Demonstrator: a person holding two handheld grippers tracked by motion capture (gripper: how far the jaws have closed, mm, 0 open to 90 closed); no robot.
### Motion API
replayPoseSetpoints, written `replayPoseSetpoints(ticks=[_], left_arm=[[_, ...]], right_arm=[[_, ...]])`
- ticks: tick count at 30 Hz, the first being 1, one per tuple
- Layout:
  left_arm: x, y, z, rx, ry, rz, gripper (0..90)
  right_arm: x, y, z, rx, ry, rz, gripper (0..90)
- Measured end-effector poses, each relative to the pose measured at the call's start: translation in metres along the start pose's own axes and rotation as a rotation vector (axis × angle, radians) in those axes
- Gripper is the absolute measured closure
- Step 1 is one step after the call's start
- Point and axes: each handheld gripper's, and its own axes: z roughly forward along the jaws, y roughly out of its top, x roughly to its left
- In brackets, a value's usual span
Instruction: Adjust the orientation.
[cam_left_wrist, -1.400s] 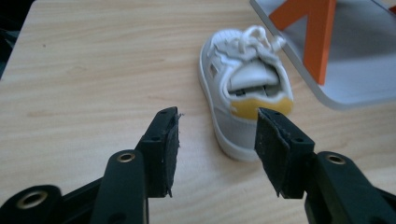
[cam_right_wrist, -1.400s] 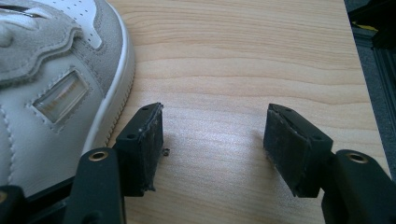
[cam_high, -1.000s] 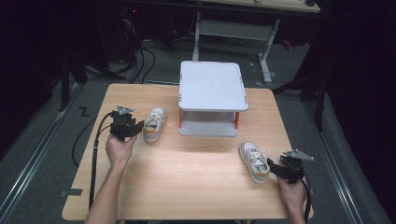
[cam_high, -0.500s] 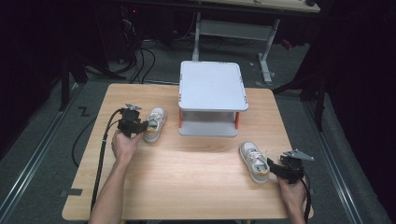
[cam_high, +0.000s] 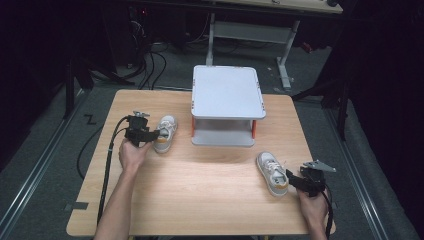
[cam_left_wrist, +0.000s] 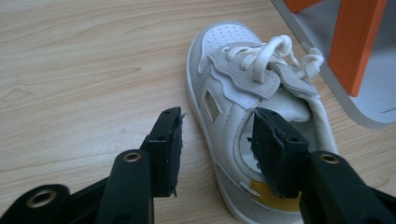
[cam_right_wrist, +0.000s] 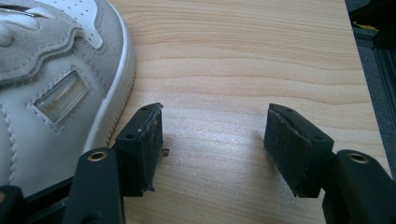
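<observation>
Wooden table (cam_high: 200, 185), pale grain, rectangular w/ rounded corners, sits on grey floor in a dark room; desk legs and cables behind.

Nearest, at the person's right: right gripper (cam_high: 295, 181) held low at the table's near right corner. Right gripper view: black jaws stand apart w/ bare wood between them, nothing gripped; pads look worn and rough. Just beside its left jaw lies the right shoe (cam_high: 272, 172), a small white sneaker w/ grey suede panels, white rubber sole, yellow heel patch, toe pointing away from the person. Jaw looks v. close to the sole; contact can't be told.

Further in, at the left: left gripper (cam_high: 156, 133) reaches the left shoe (cam_high: 165, 133), same type, white leather, perforated toe, chunky white laces, yellow heel tab. Left gripper view: jaws have just been opening and straddle the shoe's side wall, one outside over the wood, one inside the opening; gap shows at the outer jaw, so no clamp.

Farthest: small two-tier rack (cam_high: 227, 92), flat light grey top w/ rounded corners, orange posts, grey lower shelf (cam_high: 220, 136). Both tiers hold nothing. Left shoe lies just beside the rack's left edge, right shoe near its front right corner, apart.
</observation>
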Motion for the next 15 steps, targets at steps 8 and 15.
replayPoseSetpoints(ticks=[8,15], left_arm=[[0.001,0.001,0.007,0.019,-0.024,-0.040,52.2],[-0.010,0.006,0.016,0.044,0.017,0.005,67.1]], right_arm=[[0.000,0.000,0.000,0.000,0.000,0.000,37.3],[0.000,0.000,0.000,0.000,0.000,0.001,37.3]])
